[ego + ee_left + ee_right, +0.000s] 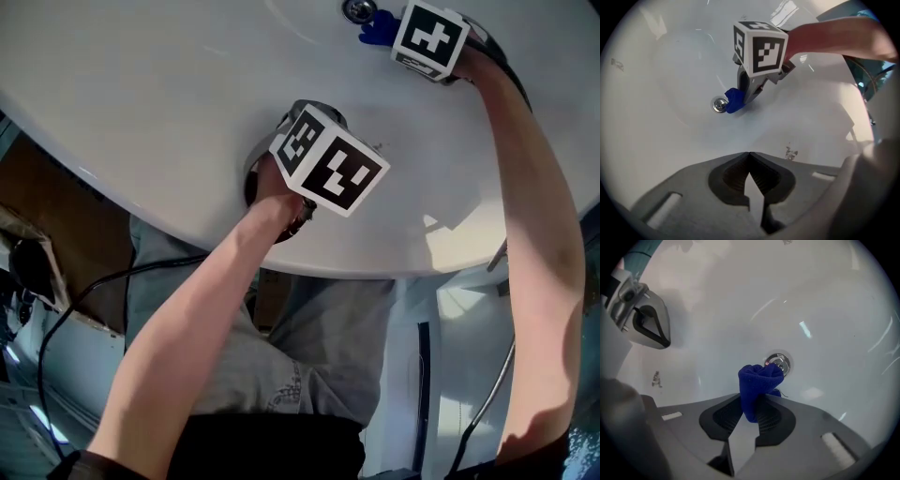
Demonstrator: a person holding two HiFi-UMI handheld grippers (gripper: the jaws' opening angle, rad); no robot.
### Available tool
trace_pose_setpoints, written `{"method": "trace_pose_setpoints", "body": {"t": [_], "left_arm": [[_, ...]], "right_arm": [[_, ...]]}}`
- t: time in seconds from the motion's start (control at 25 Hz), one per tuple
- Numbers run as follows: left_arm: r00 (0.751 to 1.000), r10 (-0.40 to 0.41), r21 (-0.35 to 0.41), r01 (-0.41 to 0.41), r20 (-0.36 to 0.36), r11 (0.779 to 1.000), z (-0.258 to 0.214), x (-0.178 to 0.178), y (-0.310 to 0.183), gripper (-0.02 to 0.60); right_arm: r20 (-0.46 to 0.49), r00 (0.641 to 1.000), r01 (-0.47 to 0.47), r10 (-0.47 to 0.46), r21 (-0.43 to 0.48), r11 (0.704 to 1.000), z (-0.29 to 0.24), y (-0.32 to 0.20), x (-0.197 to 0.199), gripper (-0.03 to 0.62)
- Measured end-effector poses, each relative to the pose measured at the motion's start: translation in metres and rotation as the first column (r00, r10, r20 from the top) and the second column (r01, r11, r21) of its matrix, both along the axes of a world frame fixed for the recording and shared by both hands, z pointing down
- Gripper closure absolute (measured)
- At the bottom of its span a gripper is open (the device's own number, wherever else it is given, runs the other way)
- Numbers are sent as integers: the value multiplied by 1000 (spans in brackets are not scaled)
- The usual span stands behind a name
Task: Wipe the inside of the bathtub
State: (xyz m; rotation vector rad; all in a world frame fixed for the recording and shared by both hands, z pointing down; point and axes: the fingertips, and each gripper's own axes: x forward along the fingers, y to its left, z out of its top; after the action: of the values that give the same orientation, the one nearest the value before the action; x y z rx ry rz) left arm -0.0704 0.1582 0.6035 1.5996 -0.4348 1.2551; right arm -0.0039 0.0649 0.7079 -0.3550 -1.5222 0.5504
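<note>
Right gripper [755, 402], seen in its own view, has its jaws clamped on a bunched blue cloth [758, 380], which rises out of the ribbed pads at 6 o'clock. The top of the cloth overlaps the lower left edge of the chrome drain [781, 363], which sits just right of centre on the glossy white bathtub [740, 305]. A small dark smudge [656, 378] marks the tub surface at 9 o'clock. In the left gripper view, the left gripper [749, 154] at 6 o'clock has its jaws together, tips touching, with nothing between them. Beyond it, at 12 o'clock, the right gripper points down into the tub under its marker cube [760, 47]. The blue cloth at its tip lies just right of the drain, left of centre, and a bare forearm [834, 37] comes in from 2 o'clock. The same smudge shows just right of the closed tips. From the head view, the white tub fills the upper half. The left gripper's cube lies near the centre and the right gripper's cube at 1 o'clock, with the cloth just beside the drain at 12 o'clock. Both forearms reach up from the lower edge, and a black cable [66, 314] curves at 8 o'clock.
</note>
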Motion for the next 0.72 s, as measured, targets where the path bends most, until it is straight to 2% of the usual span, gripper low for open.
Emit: {"method": "trace_pose_setpoints", "body": {"t": [0.08, 0.16, 0.24, 0.44, 0.56, 0.64, 0.72], "left_arm": [[1000, -2, -6, 2, -5, 1000, -1, 0, 2, 580], [1000, -13, -20, 13, -7, 1000, -1, -2, 5, 580], [1000, -25, -32, 25, -8, 999, 0, -3, 7, 580], [1000, -31, -42, 31, 2, 999, 0, -4, 4, 580], [999, -51, -56, 52, 19, 997, -1, -6, 0, 580], [998, -53, -57, 55, 31, 997, -3, -7, 1, 580], [999, -16, -51, 19, 41, 999, -4, -5, 7, 580]], "right_arm": [[-19, 999, 33, -32, 3, 999, 7, 11, 1, 520], [-79, 992, 100, -98, 26, 995, 15, 16, 13, 520], [-86, 986, 145, -140, 52, 988, 24, 20, 16, 519], [-125, 983, 134, -133, -1, 991, 24, 35, 33, 519], [-211, 957, 189, -200, -71, 979, 8, 49, 60, 519], [-145, 960, 232, -238, -55, 971, 5, 57, 54, 519], [-102, 969, 221, -225, -46, 974, 0, 64, 48, 519]]}}
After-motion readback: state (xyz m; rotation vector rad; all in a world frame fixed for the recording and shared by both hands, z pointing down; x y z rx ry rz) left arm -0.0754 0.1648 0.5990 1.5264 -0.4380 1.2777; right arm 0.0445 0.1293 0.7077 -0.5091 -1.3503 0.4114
